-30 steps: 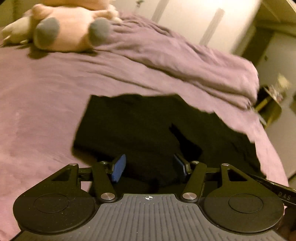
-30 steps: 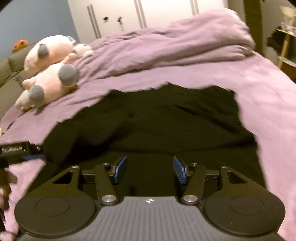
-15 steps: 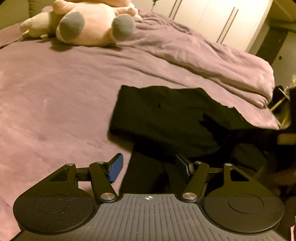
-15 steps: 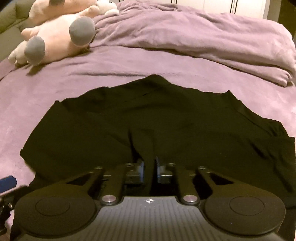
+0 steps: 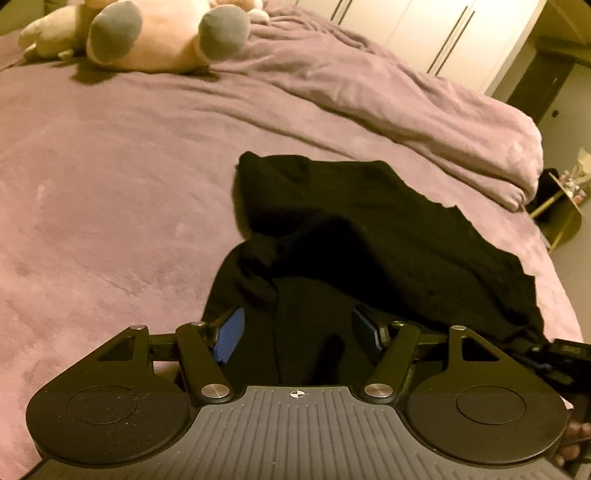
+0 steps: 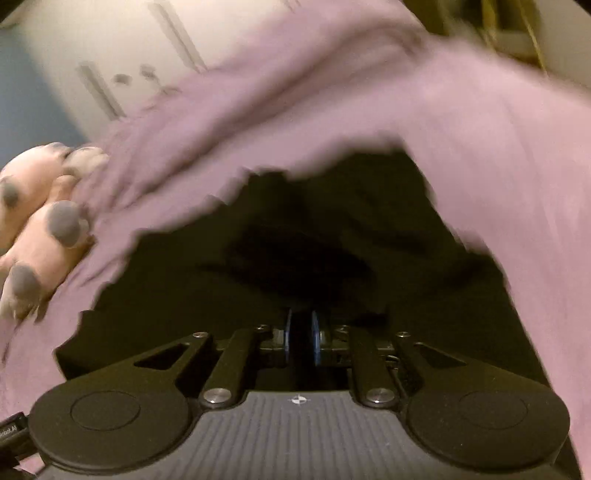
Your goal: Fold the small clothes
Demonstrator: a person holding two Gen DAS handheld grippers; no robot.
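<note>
A black garment [image 5: 369, 236] lies crumpled on the purple bed [image 5: 110, 206]; it also shows in the blurred right wrist view [image 6: 314, 240]. My left gripper [image 5: 299, 328] is open, its blue pads on either side of a raised fold of the black cloth at the near edge. My right gripper [image 6: 300, 328] is shut on a pinch of the black garment, with dark cloth between its blue pads. The right gripper's tip shows at the right edge of the left wrist view [image 5: 554, 350].
A pink plush toy with grey paws [image 5: 155, 33] lies at the far left of the bed, also in the right wrist view [image 6: 40, 214]. A bunched purple duvet [image 5: 406, 99] runs along the far side. White wardrobe doors [image 5: 424, 33] stand behind. A small gold stand [image 5: 557, 218] is beyond the bed's right edge.
My right gripper closed on the black garment and is now moving fast, blurring its view. The garment has bunched up. My left gripper stayed open and shifted over the garment's near fold.
</note>
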